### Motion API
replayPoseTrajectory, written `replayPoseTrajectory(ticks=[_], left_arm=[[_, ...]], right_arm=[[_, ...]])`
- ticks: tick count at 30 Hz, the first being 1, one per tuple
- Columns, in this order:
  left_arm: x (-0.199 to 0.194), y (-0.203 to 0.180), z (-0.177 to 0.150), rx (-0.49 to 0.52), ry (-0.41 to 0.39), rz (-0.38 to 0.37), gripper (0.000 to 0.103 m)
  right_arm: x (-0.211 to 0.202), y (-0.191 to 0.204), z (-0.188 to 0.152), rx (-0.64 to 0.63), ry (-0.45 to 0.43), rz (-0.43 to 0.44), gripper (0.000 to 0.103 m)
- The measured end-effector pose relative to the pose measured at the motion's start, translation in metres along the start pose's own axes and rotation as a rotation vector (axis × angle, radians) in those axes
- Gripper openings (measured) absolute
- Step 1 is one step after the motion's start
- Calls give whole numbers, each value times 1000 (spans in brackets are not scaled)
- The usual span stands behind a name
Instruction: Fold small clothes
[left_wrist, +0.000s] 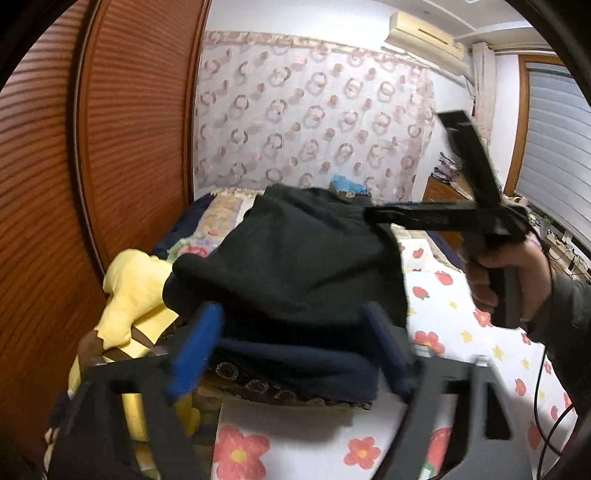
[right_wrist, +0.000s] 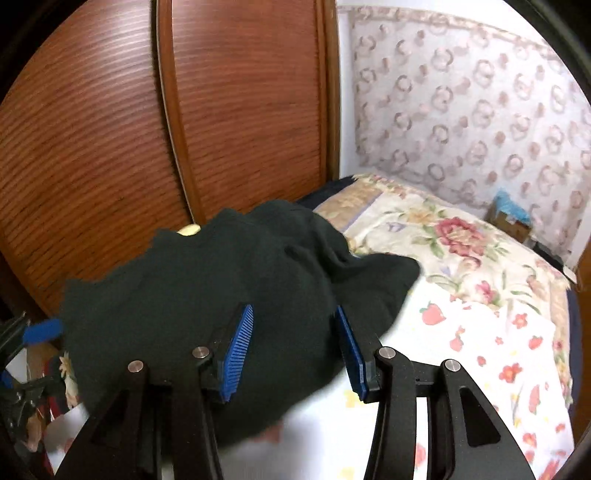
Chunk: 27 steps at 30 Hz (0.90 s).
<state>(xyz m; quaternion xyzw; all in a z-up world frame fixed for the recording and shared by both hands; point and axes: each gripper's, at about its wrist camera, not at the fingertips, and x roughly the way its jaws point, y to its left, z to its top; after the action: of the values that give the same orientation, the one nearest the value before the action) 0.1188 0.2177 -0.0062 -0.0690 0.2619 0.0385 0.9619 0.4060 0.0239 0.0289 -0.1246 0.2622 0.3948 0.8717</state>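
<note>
A dark cloth (left_wrist: 295, 258) lies bunched up on the bed (left_wrist: 461, 317). The bed has a white sheet with red flowers and strawberries on it. The cloth sits on top of a small pile. Under it is a folded blue piece (left_wrist: 295, 365), and under that is a dark piece with little rings on it (left_wrist: 280, 397).

The left gripper (left_wrist: 295, 354) is close to the pile. Its jaws are wide apart. The two blue pads (left_wrist: 195, 350) stand on each side of the pile's near edge. They are blurry, and they do not seem to squeeze anything.

A yellow cloth (left_wrist: 129, 295) lies to the left of the pile, near the brown wooden doors (left_wrist: 110, 147).

In the left wrist view, a hand (left_wrist: 509, 273) holds the right gripper (left_wrist: 424, 177) up over the far right edge of the dark cloth. Its two black fingers (left_wrist: 417, 218) are spread in a V.

In the right wrist view, the right gripper (right_wrist: 295, 347) has its jaws part way open. The dark cloth (right_wrist: 207, 295) lies under and between the blue pads (right_wrist: 238, 354). The pads do not pinch it.

At the far end of the bed is a flowery quilt (right_wrist: 436, 229). A wall with pink rings (right_wrist: 480, 110) is behind it. A small box with something blue on top (right_wrist: 511, 214) sits by that wall.
</note>
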Motion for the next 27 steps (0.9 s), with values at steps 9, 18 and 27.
replayPoseTrajectory(ticks=[9, 18, 27], left_arm=[[-27, -38, -7, 96, -15, 3, 83], [-40, -86, -22, 157, 1, -76, 83], [-55, -128, -32, 184, 0, -105, 83]], right_arm=[[-99, 17, -67, 72, -64, -50, 48], [-185, 43, -141, 166, -105, -164, 51], [-272, 81, -189, 249, -134, -280, 68]])
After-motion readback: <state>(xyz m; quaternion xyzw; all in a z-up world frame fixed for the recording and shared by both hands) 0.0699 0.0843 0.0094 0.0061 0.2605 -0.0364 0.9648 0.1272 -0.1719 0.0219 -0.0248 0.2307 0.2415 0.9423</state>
